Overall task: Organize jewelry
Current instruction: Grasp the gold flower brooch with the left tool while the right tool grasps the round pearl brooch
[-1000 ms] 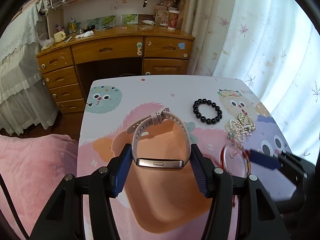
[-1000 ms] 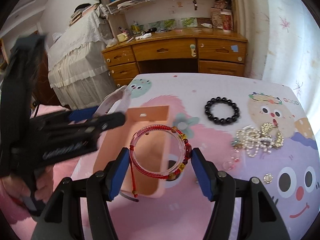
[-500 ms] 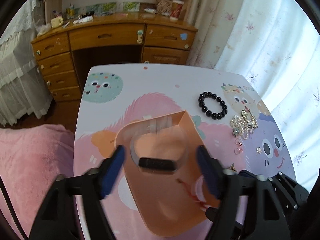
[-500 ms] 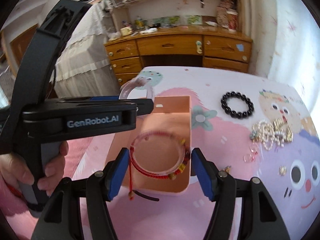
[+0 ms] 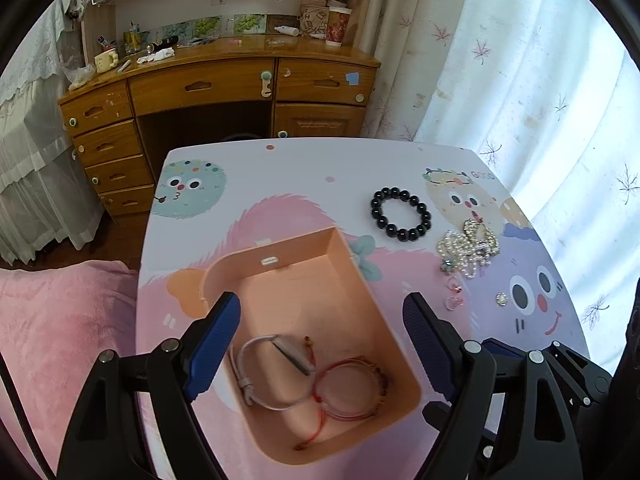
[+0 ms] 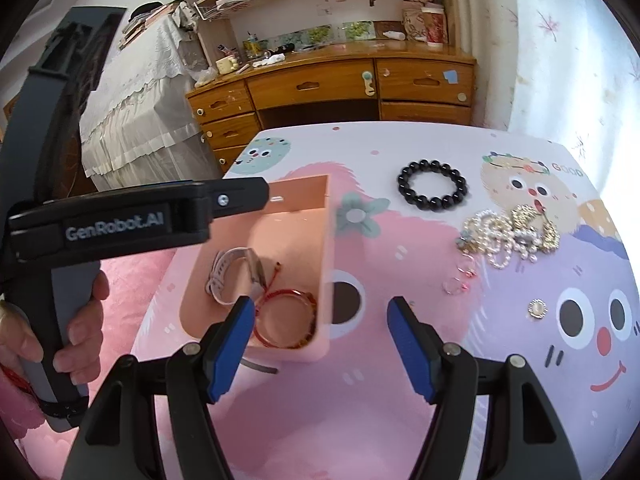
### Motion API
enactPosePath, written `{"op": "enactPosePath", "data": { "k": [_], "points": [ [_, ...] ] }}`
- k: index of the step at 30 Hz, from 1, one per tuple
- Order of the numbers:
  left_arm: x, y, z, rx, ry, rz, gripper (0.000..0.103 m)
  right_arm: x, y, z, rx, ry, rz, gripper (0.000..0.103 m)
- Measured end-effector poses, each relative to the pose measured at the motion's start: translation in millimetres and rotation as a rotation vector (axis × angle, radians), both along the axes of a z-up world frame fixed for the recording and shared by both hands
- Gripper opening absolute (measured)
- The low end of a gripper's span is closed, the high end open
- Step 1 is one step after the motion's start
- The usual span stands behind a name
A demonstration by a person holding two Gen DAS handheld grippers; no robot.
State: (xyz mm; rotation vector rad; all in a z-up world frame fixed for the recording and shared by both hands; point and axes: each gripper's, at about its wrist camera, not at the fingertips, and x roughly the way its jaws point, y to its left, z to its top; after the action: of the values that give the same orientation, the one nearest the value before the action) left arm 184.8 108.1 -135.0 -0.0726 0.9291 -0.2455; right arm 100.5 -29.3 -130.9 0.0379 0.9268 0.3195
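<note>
Box: one peach-orange open box [image 5: 352, 280] on the cartoon-print table [image 5: 280, 168], toward its near left part.
Inside the box: two pieces, a pale pink watch [image 5: 272, 376] and a red string bangle [image 5: 352, 388], touching each other at the near end of the box floor.
Still on the table: one black bead bracelet [image 5: 401, 213] to the far right of the box; one tangled heap of pearl and gold pieces [image 5: 470, 250] right of it and a little nearer; two small pink rings [image 5: 454, 292] just near the heap; one small round stud [image 5: 501, 299] to the right of the rings.
Left gripper: the left gripper [image 5: 320, 344] hangs over the box with its blue pads spread wide, one over each long wall, nothing between them but the box floor below.
Right gripper: the right gripper [image 6: 320, 336] is held over the box's near right corner, its jaws opening and gripping nothing; the bangle lies below the left pad.
In the way: seen from the right wrist, the left gripper's black body crosses the far left corner of the box; a hand [image 6: 60, 320] grips its handle.
Around: a wooden desk [image 5: 224, 84] with drawers beyond the table, white curtains [image 5: 520, 80] on the right, a pink blanket [image 5: 60, 340] on the left.
</note>
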Motion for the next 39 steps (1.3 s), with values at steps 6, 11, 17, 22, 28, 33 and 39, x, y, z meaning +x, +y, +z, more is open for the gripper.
{"op": "enactPosePath", "data": {
  "k": [6, 11, 17, 22, 28, 33, 39],
  "points": [
    [-9, -28, 2, -0.024, 0.019, 0.005, 0.082, 0, -30, 0, -0.009, 0.018, 0.008, 0.069],
    [-16, -57, 2, -0.053, 0.033, 0.028, 0.082, 2, -58, 1, -0.039, 0.022, 0.036, 0.069],
    [-22, -94, -1, -0.027, 0.055, 0.067, 0.082, 8, -90, -4, -0.116, 0.017, 0.079, 0.069],
    [-26, -121, -9, -0.046, 0.08, 0.072, 0.082, 13, -115, -15, -0.191, -0.001, 0.106, 0.069],
    [-27, -144, -34, -0.028, 0.143, 0.133, 0.065, 19, -140, -32, -0.219, -0.021, 0.117, 0.069],
    [-21, -153, -56, 0.028, 0.21, 0.198, 0.051, 22, -151, -44, -0.207, -0.032, 0.114, 0.066],
    [-15, -155, -66, 0.052, 0.22, 0.217, 0.041, 27, -152, -56, -0.206, -0.037, 0.102, 0.05]
  ]
}}
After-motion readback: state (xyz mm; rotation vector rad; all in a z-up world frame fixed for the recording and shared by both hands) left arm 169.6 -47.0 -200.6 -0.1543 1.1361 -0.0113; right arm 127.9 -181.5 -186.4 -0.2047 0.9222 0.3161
